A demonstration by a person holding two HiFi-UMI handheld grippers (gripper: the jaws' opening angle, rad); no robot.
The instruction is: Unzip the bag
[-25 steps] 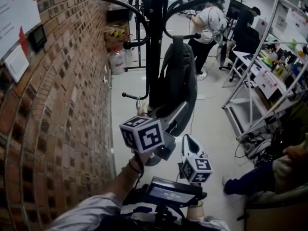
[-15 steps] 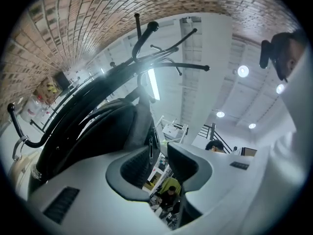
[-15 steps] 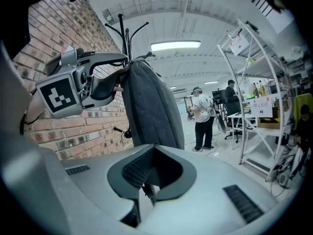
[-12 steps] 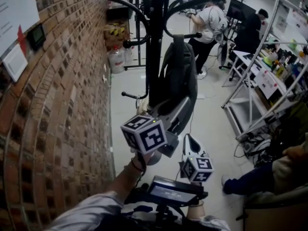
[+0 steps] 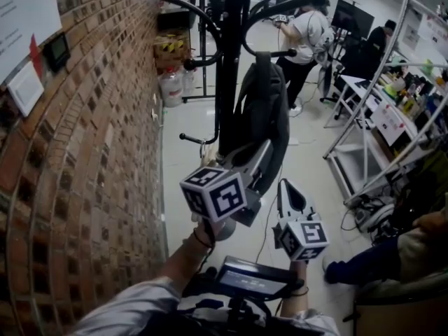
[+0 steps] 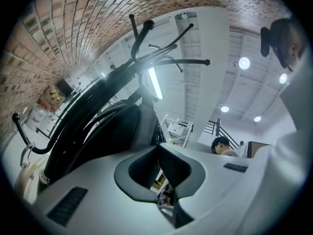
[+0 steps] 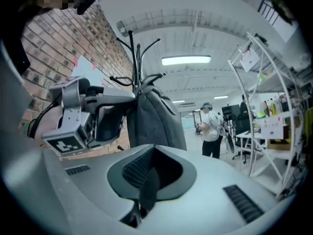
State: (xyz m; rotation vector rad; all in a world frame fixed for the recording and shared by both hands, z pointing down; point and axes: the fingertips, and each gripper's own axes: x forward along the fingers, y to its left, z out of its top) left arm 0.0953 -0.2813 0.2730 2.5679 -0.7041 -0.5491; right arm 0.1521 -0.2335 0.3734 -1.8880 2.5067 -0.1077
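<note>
A dark grey backpack (image 5: 262, 117) hangs by its top loop from a black coat stand (image 5: 231, 61). My left gripper (image 5: 260, 152) reaches up to the bag's lower left side. In the left gripper view the bag (image 6: 112, 136) fills the space just past the tips of that gripper (image 6: 157, 151). Its jaws are closing and stand nearly together; nothing shows clearly between them. My right gripper (image 5: 285, 185) hangs below the bag's bottom right, apart from it, shut and empty. The right gripper view shows the bag (image 7: 156, 121) ahead of that gripper (image 7: 152, 148).
A brick wall (image 5: 91, 152) runs close on the left. A white metal rack (image 5: 378, 117) and cluttered tables stand to the right. People (image 5: 304, 40) work at the back. A seated person's leg (image 5: 371, 264) is at the lower right. A water jug (image 5: 170, 88) stands by the wall.
Both grippers have shifted a little to the right. The right gripper has risen slightly toward the bag's bottom. The left gripper stays against the bag's lower side.
</note>
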